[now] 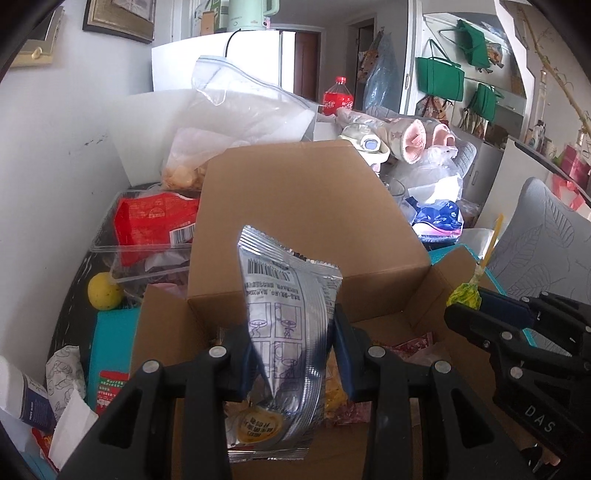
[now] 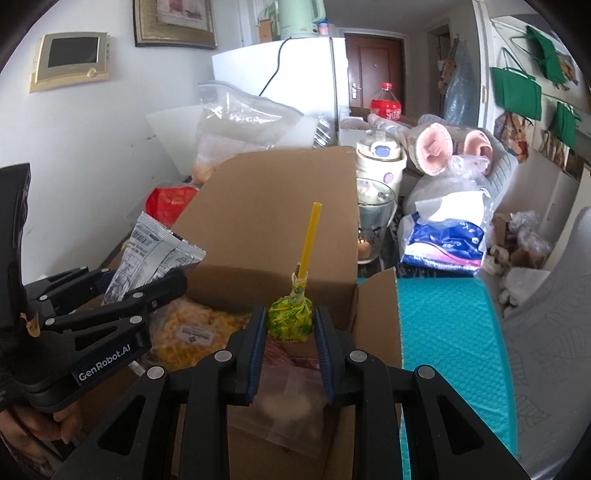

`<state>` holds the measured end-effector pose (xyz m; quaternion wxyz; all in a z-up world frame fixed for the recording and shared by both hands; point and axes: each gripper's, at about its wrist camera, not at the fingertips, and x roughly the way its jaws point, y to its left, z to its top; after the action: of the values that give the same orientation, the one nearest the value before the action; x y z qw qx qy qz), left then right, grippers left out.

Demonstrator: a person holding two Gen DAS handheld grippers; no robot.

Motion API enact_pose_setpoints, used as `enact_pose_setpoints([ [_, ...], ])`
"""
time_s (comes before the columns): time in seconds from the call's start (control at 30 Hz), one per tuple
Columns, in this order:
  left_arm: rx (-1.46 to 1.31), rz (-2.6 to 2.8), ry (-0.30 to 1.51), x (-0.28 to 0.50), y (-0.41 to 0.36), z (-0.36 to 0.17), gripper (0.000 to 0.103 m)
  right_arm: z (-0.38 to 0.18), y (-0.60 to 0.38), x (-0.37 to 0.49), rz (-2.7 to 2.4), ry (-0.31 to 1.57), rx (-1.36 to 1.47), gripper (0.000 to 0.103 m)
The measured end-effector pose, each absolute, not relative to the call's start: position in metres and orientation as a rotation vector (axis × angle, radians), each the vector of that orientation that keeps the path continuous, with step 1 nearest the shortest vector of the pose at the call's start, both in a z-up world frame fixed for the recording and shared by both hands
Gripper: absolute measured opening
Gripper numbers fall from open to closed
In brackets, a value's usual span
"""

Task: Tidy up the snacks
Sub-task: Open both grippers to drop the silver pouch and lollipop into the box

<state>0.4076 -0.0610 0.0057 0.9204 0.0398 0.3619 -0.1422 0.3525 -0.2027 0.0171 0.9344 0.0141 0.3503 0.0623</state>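
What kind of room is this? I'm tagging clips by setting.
Most likely a lived-in home, a kitchen or dining corner: a white fridge with a green kettle on top, a cola bottle, and a wooden entry door behind a cluttered table.

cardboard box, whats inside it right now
Inside the cardboard box lie a bag of yellow snacks, a clear bag and reddish wrappers. The grippers hide the rest.

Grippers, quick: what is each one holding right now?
Left gripper: closed on the silver snack packet.
Right gripper: closed on the yellow-green lollipop.
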Motion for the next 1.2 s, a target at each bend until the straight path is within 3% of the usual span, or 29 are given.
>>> enact_pose_setpoints([
  [0.47, 0.131, -0.167, 0.827, 0.420, -0.059, -0.006, 0.038, 0.006, -0.191, 0.355, 0.112, 0.774, -0.018, 0.027],
  [0.57, 0.157, -0.120, 0.813, 0.419, -0.059, -0.005, 0.055, 0.011, -0.191, 0.352, 0.079, 0.753, -0.043, 0.042],
  [0.6, 0.162, -0.109, 0.804, 0.418, -0.058, -0.004, 0.068, 0.012, -0.191, 0.351, 0.082, 0.749, -0.038, 0.046],
  [0.63, 0.168, -0.100, 0.791, 0.416, -0.058, -0.002, 0.079, 0.012, -0.192, 0.350, 0.088, 0.752, -0.029, 0.046],
  [0.67, 0.172, -0.095, 0.777, 0.415, -0.058, -0.001, 0.081, 0.013, -0.193, 0.350, 0.087, 0.756, -0.024, 0.047],
  [1.2, 0.166, -0.177, 0.741, 0.393, -0.061, 0.018, 0.082, 0.015, -0.203, 0.332, 0.109, 0.765, 0.038, 0.047],
])
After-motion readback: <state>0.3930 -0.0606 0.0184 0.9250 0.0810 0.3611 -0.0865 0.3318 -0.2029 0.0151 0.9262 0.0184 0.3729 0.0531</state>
